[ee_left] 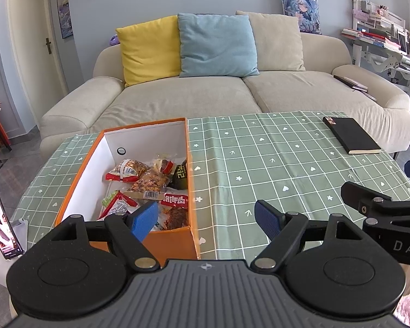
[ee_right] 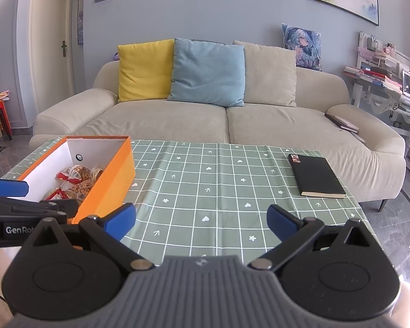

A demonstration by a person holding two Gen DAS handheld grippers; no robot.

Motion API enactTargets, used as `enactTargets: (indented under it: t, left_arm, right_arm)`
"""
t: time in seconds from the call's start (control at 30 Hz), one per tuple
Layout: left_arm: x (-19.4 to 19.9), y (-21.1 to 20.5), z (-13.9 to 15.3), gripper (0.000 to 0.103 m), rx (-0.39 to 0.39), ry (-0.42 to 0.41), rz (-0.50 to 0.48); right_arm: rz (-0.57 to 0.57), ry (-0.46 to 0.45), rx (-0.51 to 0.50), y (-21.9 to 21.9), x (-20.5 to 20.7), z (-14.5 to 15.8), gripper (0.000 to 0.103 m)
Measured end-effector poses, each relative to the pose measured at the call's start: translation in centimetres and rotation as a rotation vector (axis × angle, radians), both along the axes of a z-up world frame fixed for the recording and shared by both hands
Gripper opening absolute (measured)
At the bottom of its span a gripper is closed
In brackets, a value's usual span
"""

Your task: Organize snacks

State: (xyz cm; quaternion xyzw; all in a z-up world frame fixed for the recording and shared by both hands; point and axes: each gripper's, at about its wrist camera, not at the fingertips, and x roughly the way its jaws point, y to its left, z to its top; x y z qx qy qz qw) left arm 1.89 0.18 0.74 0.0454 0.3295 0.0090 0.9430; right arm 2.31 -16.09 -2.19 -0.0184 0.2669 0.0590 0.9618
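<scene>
An orange box (ee_left: 76, 180) with white inner walls stands on the left of the green checked tablecloth (ee_left: 273, 169). Several snack packets (ee_left: 147, 183) lie inside it, red, brown and dark green. My left gripper (ee_left: 206, 220) is open and empty, held above the box's near right corner. My right gripper (ee_right: 201, 221) is open and empty, above the tablecloth (ee_right: 205, 180) to the right of the box (ee_right: 109, 177). Snack packets (ee_right: 73, 177) show inside the box in the right wrist view. Each gripper's arm shows at the edge of the other's view.
A black notebook (ee_left: 351, 135) lies at the table's far right, also in the right wrist view (ee_right: 315, 176). A beige sofa (ee_left: 205, 93) with cushions stands behind the table. A phone on a stand (ee_left: 2, 224) is at the left.
</scene>
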Motion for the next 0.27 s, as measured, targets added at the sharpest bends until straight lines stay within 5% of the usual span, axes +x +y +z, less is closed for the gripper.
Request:
enactTargets:
  t: [0.27]
  left_arm:
    - [-0.1,-0.04,-0.07,0.094,0.0,-0.005,-0.003]
  right_arm:
    - [0.001,0.004,0.0,0.05,0.02,-0.17,0.099]
